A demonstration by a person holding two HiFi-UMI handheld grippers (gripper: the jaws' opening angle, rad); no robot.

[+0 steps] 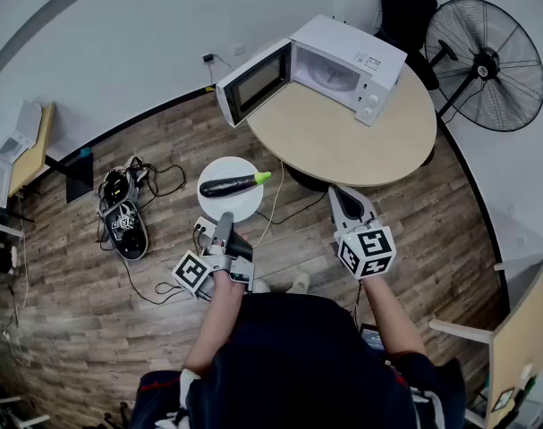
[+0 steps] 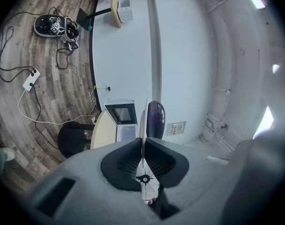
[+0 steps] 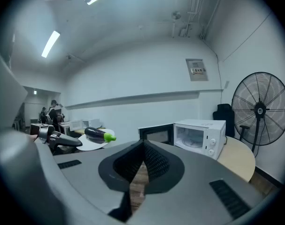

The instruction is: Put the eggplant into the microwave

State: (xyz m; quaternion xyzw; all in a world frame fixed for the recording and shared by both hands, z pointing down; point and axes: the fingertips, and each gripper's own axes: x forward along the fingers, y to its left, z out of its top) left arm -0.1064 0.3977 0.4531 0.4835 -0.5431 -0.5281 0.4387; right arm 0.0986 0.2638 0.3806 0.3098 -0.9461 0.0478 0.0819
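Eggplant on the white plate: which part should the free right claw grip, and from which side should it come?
Probably the thick purple middle of the eggplant, from above, jaws across its width. It lies flat on the plate, which the left claw holds by the near rim; the green stem end is thin and tapering.

My left gripper (image 1: 224, 228), 8 o'clock in head view: grey shell, black jaws, white cube (image 1: 192, 272) with black square markers. Right gripper (image 1: 347, 202), 3 o'clock: same shell, same cube (image 1: 368, 250). Pads (image 2: 123, 165) black, ribbed. I'm wearing a dark short-sleeved top (image 1: 298, 356) and pale shoes (image 1: 298, 282).
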